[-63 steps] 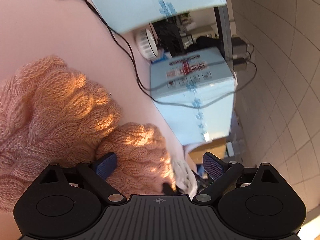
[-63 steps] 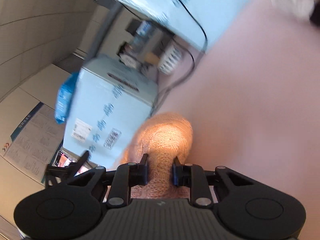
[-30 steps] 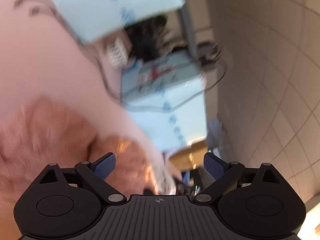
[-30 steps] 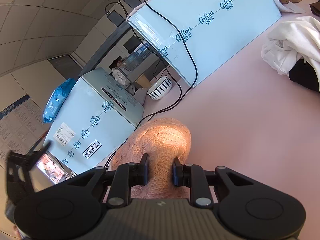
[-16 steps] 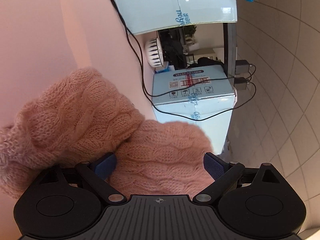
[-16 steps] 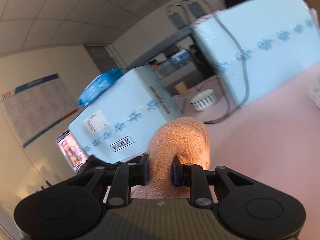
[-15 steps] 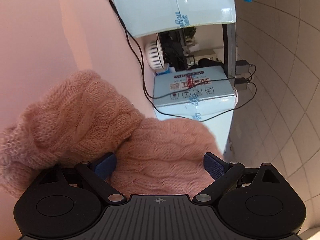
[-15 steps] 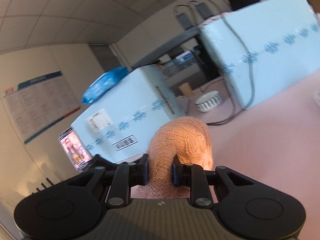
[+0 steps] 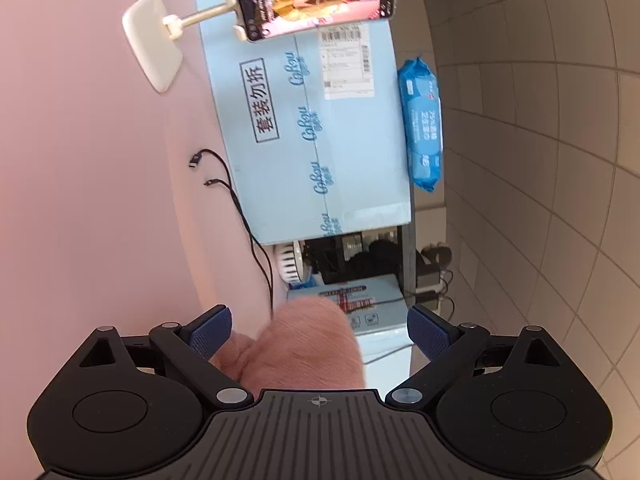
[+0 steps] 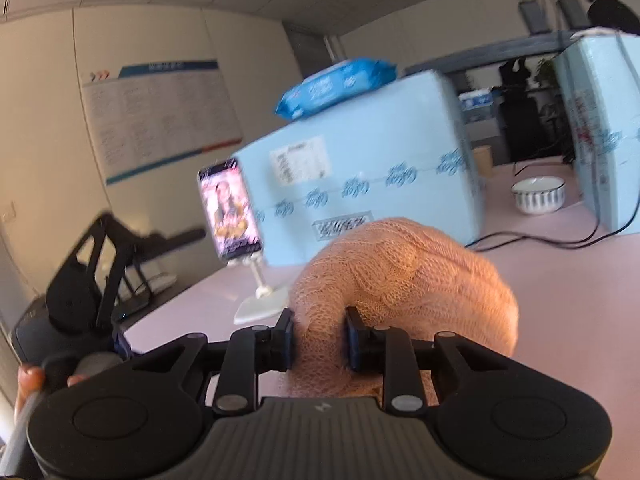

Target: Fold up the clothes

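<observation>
1. Sweater, a pink cable-knit, is being pinched by the right gripper, whose jaws are closing tightly on a bunched fold at the lower centre of the right wrist view; the rest is bulging out past the fingers above the pink table.
2. Left gripper is standing with its jaws spread wide and gripping nothing; a lump of the sweater is sitting between the blue pads at the bottom centre of that view, perhaps brushing the left pad but not clamped.
3. Only a narrow fold is sitting in the right jaws, so the loose, heavy knit is likely to be slipping out, or stretching, if the lift is quick.
4. With one gripper carrying everything, the hanging cloth is likely to be twisting, and the fold may be landing crooked.
5. Swinging fabric may be catching the phone on its stand at the top of the left view, or the black cables by the light-blue carton.
6. Compared with half a second ago, the left view is showing far less knit: the wide spread of sweater is gone and only a blurred lump is remaining low in the frame.
7. Phone and stand are now appearing in both views, and the right grip is looking unchanged.
</observation>
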A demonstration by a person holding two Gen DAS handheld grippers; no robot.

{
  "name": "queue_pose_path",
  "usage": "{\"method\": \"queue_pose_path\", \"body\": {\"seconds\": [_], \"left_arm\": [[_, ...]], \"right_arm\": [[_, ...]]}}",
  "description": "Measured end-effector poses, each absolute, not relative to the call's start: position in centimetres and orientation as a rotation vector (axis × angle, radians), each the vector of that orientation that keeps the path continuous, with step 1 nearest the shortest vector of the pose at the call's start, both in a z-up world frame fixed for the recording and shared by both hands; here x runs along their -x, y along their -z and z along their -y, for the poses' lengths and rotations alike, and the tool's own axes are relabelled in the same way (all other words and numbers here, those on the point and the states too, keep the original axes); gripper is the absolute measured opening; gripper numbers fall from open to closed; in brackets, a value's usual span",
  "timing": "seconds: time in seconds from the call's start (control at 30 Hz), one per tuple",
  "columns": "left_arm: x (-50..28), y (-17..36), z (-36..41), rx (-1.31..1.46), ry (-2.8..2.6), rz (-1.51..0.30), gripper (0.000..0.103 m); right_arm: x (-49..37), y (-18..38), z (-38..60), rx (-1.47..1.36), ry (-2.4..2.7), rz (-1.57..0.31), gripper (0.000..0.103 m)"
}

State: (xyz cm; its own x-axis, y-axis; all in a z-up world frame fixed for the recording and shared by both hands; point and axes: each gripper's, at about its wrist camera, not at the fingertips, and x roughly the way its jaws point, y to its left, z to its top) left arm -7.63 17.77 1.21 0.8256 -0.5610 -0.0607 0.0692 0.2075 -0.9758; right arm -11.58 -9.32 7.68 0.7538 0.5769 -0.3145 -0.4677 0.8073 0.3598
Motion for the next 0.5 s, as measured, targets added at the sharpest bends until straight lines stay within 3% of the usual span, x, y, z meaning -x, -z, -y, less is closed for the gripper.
{"method": "queue_pose_path", "body": {"seconds": [0.1,0.2,0.27,0.33,0.5], "left_arm": [[6.7,-1.3,-17.3,1.284,0.529,-0.495,0.096],[5.8,-1.8,-17.2,1.277,0.588,-0.52,0.096],[5.9,-2.3,-17.6,1.266,0.592,-0.507,0.096],[6.1,-2.7,-17.9,1.248,0.592,-0.488,0.097],[5.9,-2.6,-18.1,1.241,0.581,-0.501,0.097]], "right_arm": [[11.0,-6.7,8.1,-0.238,-0.587,-0.456,0.031],[10.3,-5.5,7.8,-0.319,-0.706,-0.514,0.045],[10.1,-5.3,8.3,-0.401,-0.749,-0.521,0.066],[10.1,-5.4,9.9,-0.533,-0.803,-0.502,0.08],[10.4,-5.3,14.3,-0.827,-0.838,-0.472,0.095]]}}
